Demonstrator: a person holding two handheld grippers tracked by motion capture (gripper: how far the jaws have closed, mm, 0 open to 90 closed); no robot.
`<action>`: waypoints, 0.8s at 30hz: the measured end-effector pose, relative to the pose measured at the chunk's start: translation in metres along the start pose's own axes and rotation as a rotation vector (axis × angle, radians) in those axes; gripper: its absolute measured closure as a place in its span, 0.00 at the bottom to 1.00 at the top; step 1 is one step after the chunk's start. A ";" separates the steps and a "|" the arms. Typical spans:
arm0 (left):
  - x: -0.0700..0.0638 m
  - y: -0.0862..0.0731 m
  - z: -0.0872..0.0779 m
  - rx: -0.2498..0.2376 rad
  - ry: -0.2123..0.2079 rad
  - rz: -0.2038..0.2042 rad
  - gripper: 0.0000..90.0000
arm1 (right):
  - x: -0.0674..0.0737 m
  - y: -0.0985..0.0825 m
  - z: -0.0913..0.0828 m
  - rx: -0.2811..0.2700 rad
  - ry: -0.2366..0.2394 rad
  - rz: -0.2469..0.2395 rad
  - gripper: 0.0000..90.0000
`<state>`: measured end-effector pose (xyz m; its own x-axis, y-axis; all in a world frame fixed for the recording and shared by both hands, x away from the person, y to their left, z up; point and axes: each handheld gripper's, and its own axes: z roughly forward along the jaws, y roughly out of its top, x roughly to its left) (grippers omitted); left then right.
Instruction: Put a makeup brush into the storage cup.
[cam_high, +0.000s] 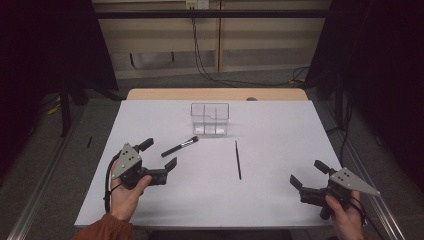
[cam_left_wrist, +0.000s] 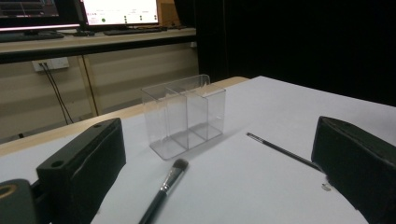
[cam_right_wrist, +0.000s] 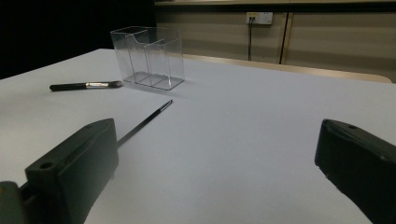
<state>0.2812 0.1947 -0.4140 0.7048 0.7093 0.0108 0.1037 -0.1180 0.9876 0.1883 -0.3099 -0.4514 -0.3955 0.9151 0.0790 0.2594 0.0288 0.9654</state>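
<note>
Bench (cam_high: 280, 150): white, holds clear organizer (cam_high: 210, 119), brush (cam_high: 180, 146), thin stick (cam_high: 238, 159)
Left gripper (cam_high: 159, 154): fingers spread, holding nothing
Right gripper (cam_high: 308, 173): fingers spread, holding nothing

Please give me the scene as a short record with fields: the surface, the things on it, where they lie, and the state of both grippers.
surface: white table
organizer: clear, with compartments, upright, far middle of the table, looks empty
brush: black handle, lies flat just in front-left of the organizer, bristles toward it
thin stick: black, lies flat right of the brush, apart from it
left gripper: open, holds nothing, near the brush handle
right gripper: open, holds nothing, near right corner
</note>
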 end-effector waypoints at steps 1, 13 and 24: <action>0.002 0.001 0.003 0.000 -0.001 -0.003 0.03 | 0.001 0.000 0.000 0.008 -0.002 -0.009 0.00; 0.014 0.006 0.019 0.010 0.004 -0.006 0.03 | 0.001 -0.001 0.003 0.012 0.006 -0.009 0.00; 0.023 0.010 0.039 0.024 0.012 -0.006 0.03 | -0.002 -0.002 0.002 0.009 0.003 0.004 0.00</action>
<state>0.3256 0.1823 -0.4097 0.6956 0.7184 0.0064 0.1249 -0.1297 0.9836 0.1904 -0.3114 -0.4540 -0.3973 0.9139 0.0835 0.2689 0.0289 0.9627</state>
